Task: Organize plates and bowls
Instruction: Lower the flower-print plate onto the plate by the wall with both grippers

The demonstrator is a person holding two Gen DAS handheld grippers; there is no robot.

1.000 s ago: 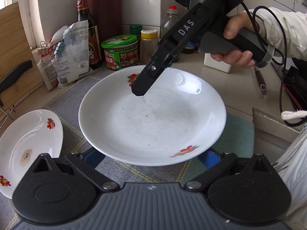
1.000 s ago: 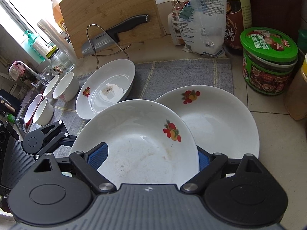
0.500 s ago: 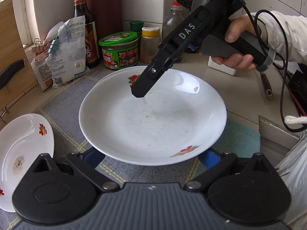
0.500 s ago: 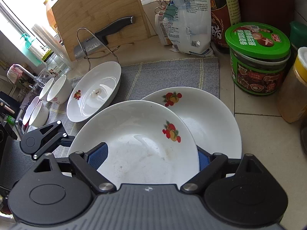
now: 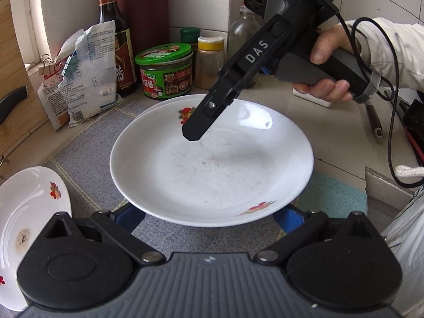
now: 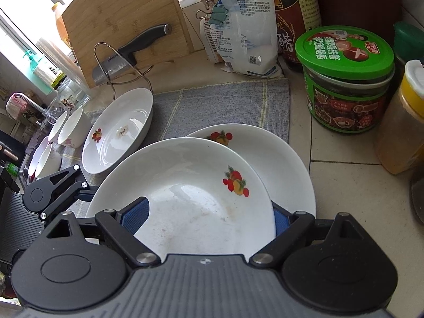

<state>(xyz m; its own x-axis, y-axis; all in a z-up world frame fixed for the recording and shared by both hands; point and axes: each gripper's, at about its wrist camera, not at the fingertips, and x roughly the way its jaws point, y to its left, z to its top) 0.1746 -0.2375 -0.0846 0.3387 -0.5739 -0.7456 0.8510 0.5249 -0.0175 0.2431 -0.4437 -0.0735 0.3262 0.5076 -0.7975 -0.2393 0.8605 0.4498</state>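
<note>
A white plate with fruit prints (image 5: 212, 172) (image 6: 190, 201) hangs just above the counter, gripped from two sides. My left gripper (image 5: 209, 220) is shut on its near rim, blue pads tucked under the edge. My right gripper (image 6: 209, 220) is shut on the opposite rim, one finger (image 5: 196, 129) lying over the inside. Right under the held plate lies a second matching plate (image 6: 278, 159) (image 5: 159, 108), mostly covered. A third plate (image 5: 29, 212) (image 6: 119, 129) rests on the grey mat to the left. Small white bowls (image 6: 71, 127) stand further left.
A green-lidded jar (image 5: 165, 71), a yellow-lidded spice jar (image 5: 209, 61), a dark sauce bottle (image 5: 114, 34) and a clipped bag (image 5: 87, 71) line the wall behind. A cutting board with a knife (image 6: 127, 21) leans at the left. A person's hand (image 5: 328, 53) holds the right gripper.
Both grippers carried the plate together toward the jars, a little lower. It now covers more of the second plate, and the third plate has slid further left in view.
</note>
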